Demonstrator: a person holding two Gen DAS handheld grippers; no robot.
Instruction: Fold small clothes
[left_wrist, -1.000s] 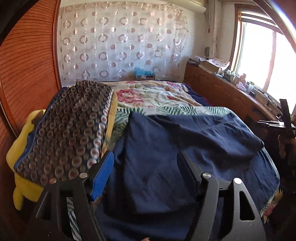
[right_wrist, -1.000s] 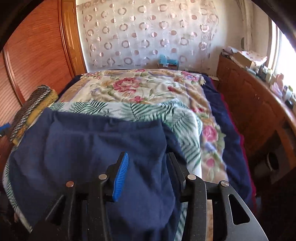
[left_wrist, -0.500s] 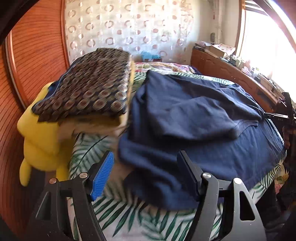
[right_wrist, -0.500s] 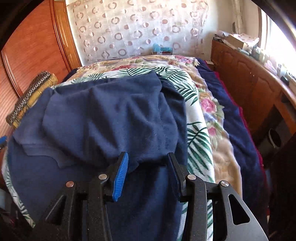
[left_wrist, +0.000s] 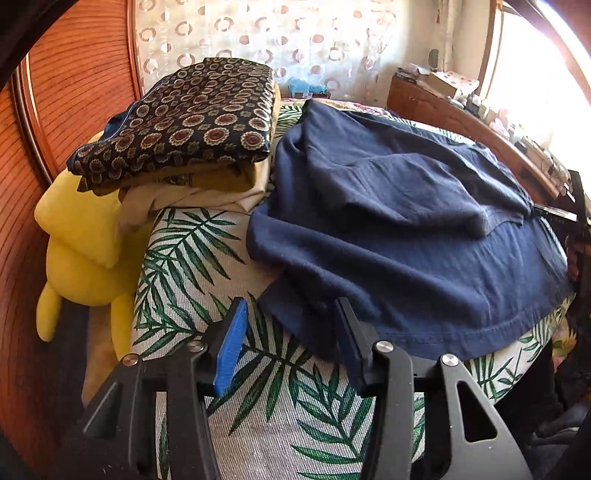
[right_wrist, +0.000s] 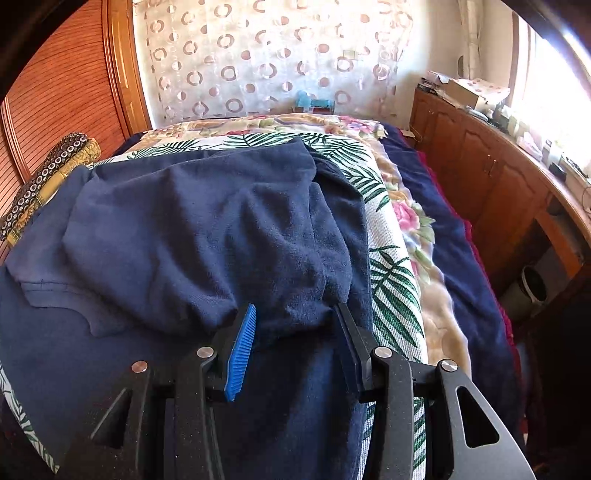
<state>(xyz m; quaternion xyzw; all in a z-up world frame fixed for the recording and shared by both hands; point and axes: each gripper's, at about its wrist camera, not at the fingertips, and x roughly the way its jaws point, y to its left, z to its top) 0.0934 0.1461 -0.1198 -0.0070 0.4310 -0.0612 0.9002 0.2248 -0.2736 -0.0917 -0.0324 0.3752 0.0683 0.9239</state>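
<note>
Left gripper (left_wrist: 291, 325), jaws just closing, hovers at the shirt's (left_wrist: 406, 221) corner; folded clothes (left_wrist: 184, 122) at ten o'clock.

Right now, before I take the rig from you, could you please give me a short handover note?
Left tongs: jaws have just been closing over the near left hem of the navy garment; the pads are not pressing on it yet.
Right tongs: shut on a bunched fold of the garment at its right side.
Garment: spread on the palm-leaf bed cover, with one flap already folded over the body.
Folded pile: sits to the left of it.
Left to do: probably finish the left grip, make the remaining folds, then add it to the pile.
</note>
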